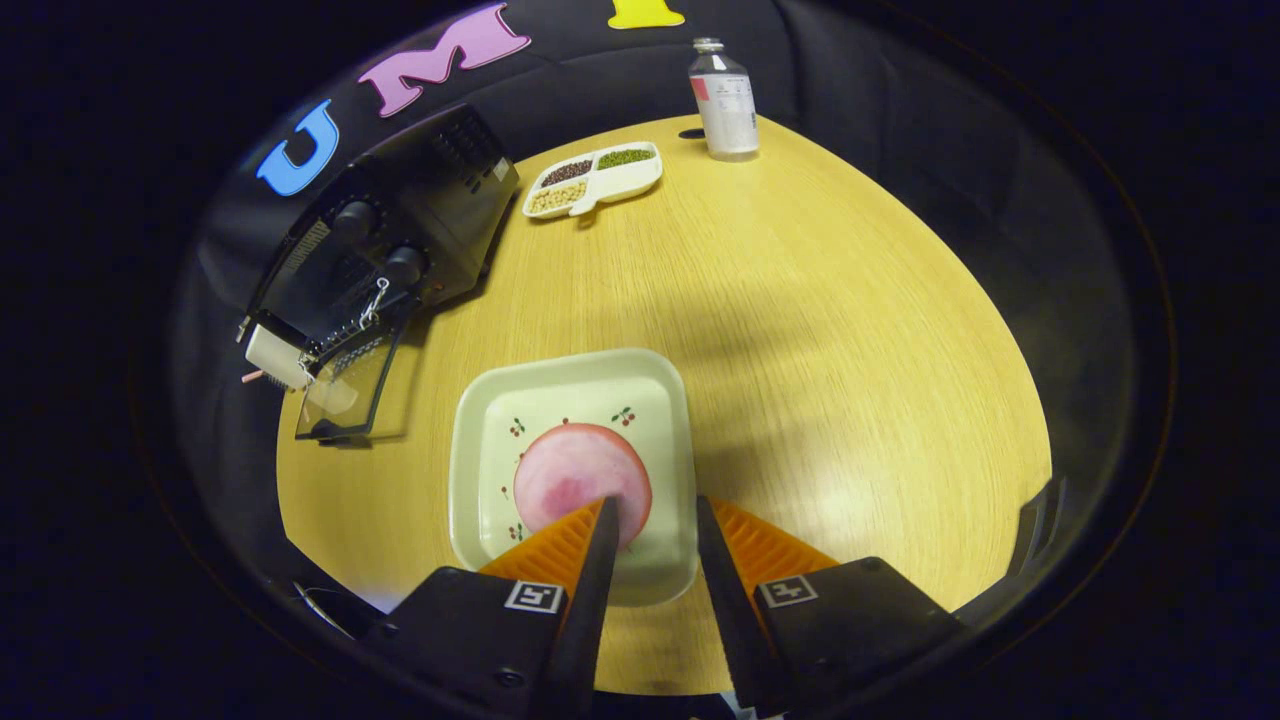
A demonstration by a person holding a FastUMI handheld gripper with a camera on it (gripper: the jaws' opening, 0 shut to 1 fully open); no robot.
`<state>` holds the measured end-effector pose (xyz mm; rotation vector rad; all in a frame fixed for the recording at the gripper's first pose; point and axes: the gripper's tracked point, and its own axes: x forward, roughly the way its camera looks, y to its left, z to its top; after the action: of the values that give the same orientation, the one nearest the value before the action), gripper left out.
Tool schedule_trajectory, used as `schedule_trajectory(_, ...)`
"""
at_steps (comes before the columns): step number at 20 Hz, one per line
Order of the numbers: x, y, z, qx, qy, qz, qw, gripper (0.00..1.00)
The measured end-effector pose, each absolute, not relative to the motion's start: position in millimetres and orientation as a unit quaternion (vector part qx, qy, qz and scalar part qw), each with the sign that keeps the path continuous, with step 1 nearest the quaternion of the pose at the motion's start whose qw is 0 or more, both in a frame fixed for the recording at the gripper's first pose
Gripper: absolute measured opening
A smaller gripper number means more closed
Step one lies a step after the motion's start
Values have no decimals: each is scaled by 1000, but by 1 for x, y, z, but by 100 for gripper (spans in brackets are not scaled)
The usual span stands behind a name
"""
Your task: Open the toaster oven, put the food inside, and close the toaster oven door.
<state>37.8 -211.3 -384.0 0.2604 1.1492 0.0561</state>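
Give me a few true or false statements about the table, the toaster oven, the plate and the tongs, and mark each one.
1. The toaster oven door is open. True.
2. The pink round food is inside the oven. False: it lies on the square plate, just ahead of the tongs.
3. The tongs are clamped on the food. False: they are open, one tip over the food's near edge, the other over the plate's rim.
4. The divided dish holds beans or grains in three compartments. True.
5. The bottle lies on its side. False: it stands upright beyond the dish.

A divided dish of beans point(593, 180) sits near a bottle point(724, 102) on the table point(850, 330).
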Motion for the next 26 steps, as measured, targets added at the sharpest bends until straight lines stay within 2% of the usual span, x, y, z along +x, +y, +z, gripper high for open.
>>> schedule_trajectory(1,38,-215,-388,116,546,16,829,52)
schedule_trajectory(4,40,-217,-388,99,556,6,825,25)
schedule_trajectory(7,40,-218,-388,70,565,22,822,24)
schedule_trajectory(9,38,-219,-389,101,570,24,815,19)
schedule_trajectory(11,41,-223,-387,122,569,20,813,11)
schedule_trajectory(14,36,-218,-387,152,572,22,806,6)
schedule_trajectory(26,26,-213,-319,360,499,-20,788,6)
